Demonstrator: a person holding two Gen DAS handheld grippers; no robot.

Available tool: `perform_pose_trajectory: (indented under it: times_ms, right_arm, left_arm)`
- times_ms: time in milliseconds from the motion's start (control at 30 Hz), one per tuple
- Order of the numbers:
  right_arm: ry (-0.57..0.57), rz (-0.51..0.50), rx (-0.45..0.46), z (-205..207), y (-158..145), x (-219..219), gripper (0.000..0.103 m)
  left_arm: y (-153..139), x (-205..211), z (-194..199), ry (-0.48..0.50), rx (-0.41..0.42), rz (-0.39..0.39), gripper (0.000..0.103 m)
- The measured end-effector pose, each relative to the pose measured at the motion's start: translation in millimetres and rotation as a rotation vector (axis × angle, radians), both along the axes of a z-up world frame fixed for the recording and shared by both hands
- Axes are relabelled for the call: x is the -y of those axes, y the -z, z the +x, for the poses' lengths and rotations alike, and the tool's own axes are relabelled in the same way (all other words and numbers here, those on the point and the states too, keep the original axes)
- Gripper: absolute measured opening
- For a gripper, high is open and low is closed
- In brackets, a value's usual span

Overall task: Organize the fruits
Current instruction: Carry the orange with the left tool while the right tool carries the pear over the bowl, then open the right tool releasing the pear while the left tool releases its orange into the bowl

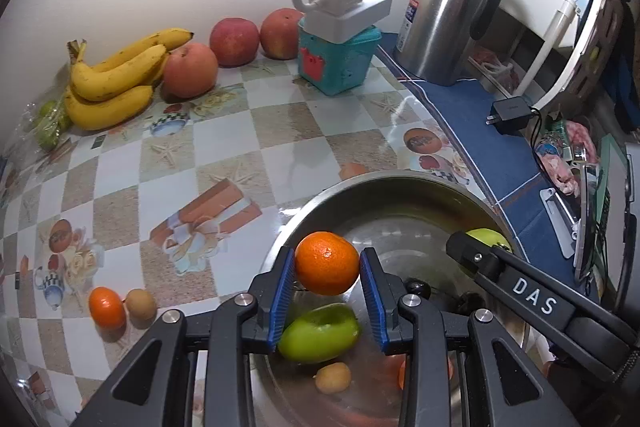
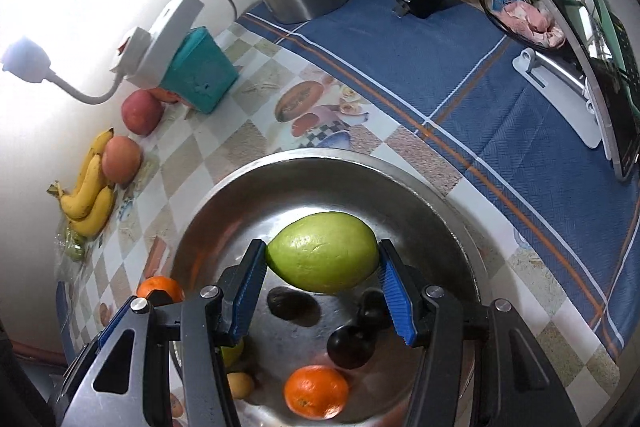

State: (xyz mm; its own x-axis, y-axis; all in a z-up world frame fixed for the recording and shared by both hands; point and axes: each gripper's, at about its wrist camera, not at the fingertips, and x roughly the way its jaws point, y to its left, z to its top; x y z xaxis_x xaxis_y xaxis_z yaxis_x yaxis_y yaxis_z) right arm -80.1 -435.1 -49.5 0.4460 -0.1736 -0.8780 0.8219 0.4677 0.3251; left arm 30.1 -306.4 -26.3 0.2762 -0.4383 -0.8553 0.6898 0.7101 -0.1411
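Note:
My left gripper [image 1: 327,269] is shut on an orange tangerine [image 1: 327,263] and holds it over the near rim of a steel bowl [image 1: 384,183]. My right gripper [image 2: 322,263] is shut on a green mango [image 2: 322,257] above the same bowl [image 2: 320,159]. The bowl holds another green fruit [image 1: 318,333], a small yellow fruit [image 1: 333,378], a tangerine [image 2: 316,391] and dark plums [image 2: 351,345]. The right gripper's arm [image 1: 536,299] crosses the left wrist view, with the mango [image 1: 486,237] behind it. A tangerine [image 1: 106,308] and a small brown fruit [image 1: 141,303] lie on the table to the left.
Bananas [image 1: 116,79] and three apples [image 1: 190,69] lie along the back wall. A teal box [image 1: 340,63] carries a white lamp base [image 1: 350,5]. A steel kettle [image 1: 448,11] and a charger [image 1: 510,115] stand on the blue cloth [image 2: 460,75].

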Motion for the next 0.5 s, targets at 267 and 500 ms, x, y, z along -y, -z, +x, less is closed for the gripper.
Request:
perform_pose_trajectory:
  times_ms: [267,500]
  right_arm:
    - [0.023,-0.012,0.0,1,9,4,0.058]
    - [0.018,-0.008,-0.023,4,14,4,0.058]
  left_arm:
    - [12,10,-2,0.014,-0.024,0.008,0.036]
    - [20,12,-2,0.017,-0.044,0.021,0.036]
